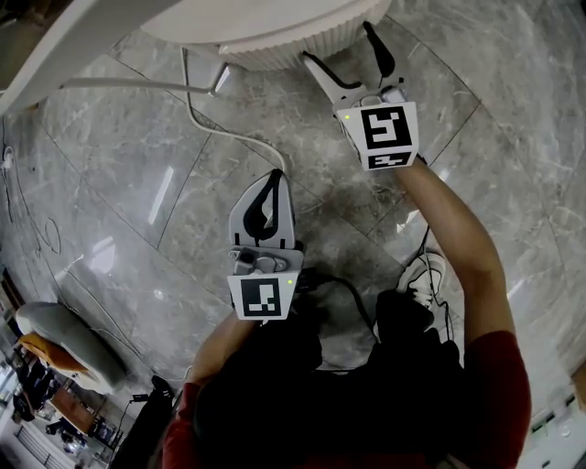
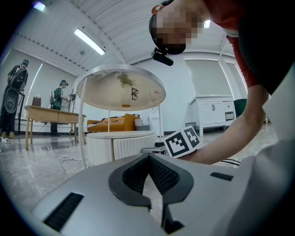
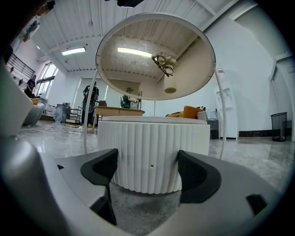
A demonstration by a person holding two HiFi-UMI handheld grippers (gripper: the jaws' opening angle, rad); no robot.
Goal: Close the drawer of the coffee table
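The round white coffee table (image 1: 229, 23) fills the top of the head view, with its ribbed drum (image 1: 293, 48) underneath. My right gripper (image 1: 337, 44) is open, its jaws pointing at the drum and close to it. In the right gripper view the ribbed drum (image 3: 150, 154) fills the space ahead between the jaws, with a small hole at its middle and no gap showing in its front. My left gripper (image 1: 273, 179) is shut and empty, hanging over the marble floor short of the table. In the left gripper view the drum (image 2: 133, 147) stands ahead.
A white cable (image 1: 220, 128) runs across the marble floor by the table's thin leg (image 1: 119, 84). A shoe (image 1: 421, 275) and a black cable (image 1: 352, 298) lie near my right arm. Far off stand a wooden desk (image 2: 50, 115), an orange sofa (image 2: 113, 123) and a white cabinet (image 2: 214, 110).
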